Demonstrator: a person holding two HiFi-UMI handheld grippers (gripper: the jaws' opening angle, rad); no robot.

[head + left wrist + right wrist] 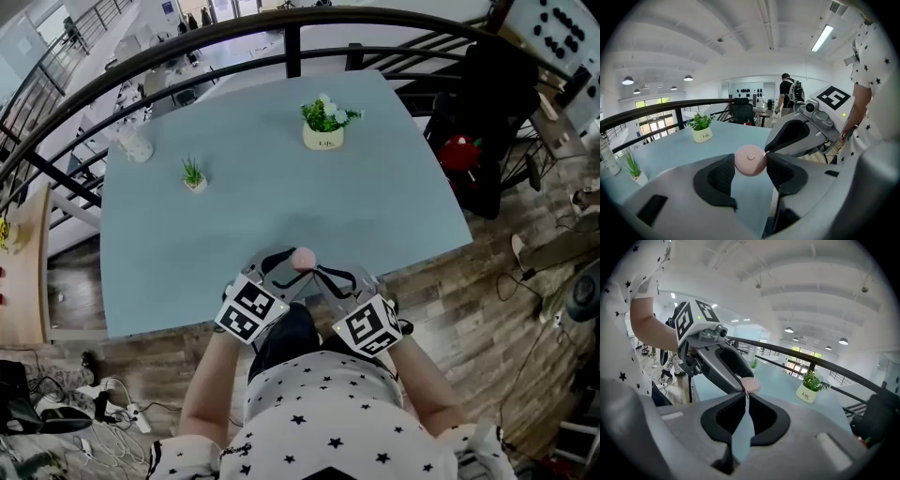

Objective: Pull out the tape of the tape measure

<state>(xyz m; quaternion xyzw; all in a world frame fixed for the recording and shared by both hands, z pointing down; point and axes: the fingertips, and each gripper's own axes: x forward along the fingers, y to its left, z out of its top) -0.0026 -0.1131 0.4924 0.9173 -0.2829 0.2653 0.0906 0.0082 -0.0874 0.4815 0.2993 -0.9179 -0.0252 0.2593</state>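
Tape measure [750, 160] sits clamped across its round case in the left gripper [750, 164]. Right gripper [746, 397] pinches its tab [746, 392] at the case's right edge.

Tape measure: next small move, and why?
Probably draw the right tongs slowly away from the left tongs. The left tongs clamp the pink tape measure; the right look pinched shut on the tape end at its rim, no tape drawn out yet.

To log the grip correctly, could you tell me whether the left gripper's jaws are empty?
No, the left gripper has the pink tape measure pinched between its two dark pads.
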